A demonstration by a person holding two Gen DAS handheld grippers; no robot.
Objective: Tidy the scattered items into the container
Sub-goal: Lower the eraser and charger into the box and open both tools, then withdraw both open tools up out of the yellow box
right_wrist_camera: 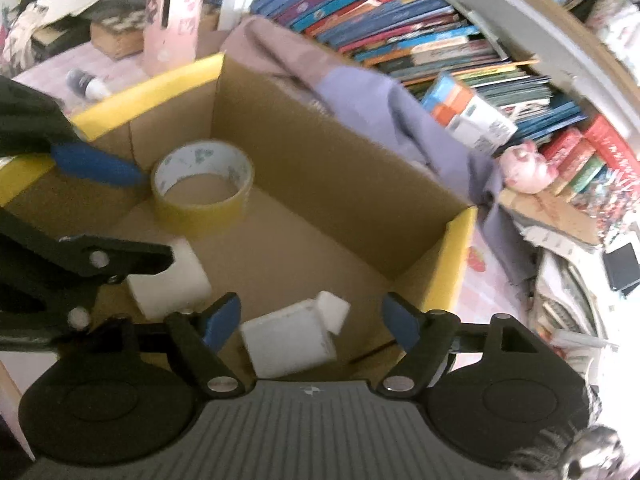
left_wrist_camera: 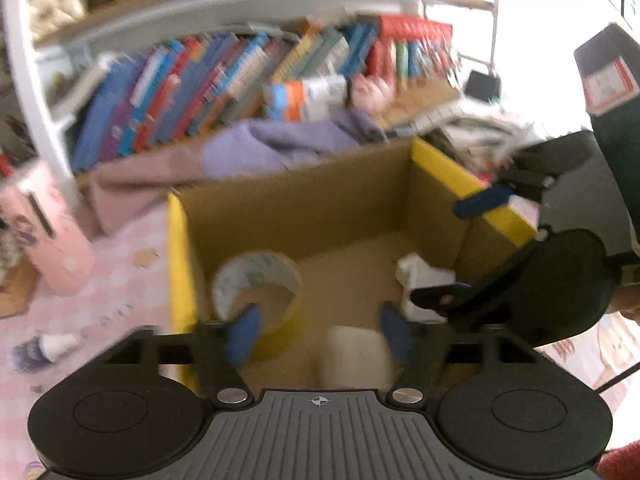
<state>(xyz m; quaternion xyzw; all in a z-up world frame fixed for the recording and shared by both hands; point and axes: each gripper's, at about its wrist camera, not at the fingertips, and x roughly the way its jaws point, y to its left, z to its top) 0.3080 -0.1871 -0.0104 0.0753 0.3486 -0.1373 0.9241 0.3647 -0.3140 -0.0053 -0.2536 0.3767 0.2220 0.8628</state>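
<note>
While hanging above the cardboard box at the back of the worktop, both released: left claw and right claw, pads wide, gripping nothing. Already inside: tape roll by the left wall, stiff and light; white block, probably soft foam; white bottle on its side, rigid. Left outside, toward the worktop's left edge: small bottle, lying down, likely light, apt to roll. Best pinched across the body, not the cap.

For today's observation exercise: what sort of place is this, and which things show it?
Probably a child's bedroom or study corner at home: crowded shelves of colourful books, a pink pig figurine, and a pink checked tablecloth.
</note>
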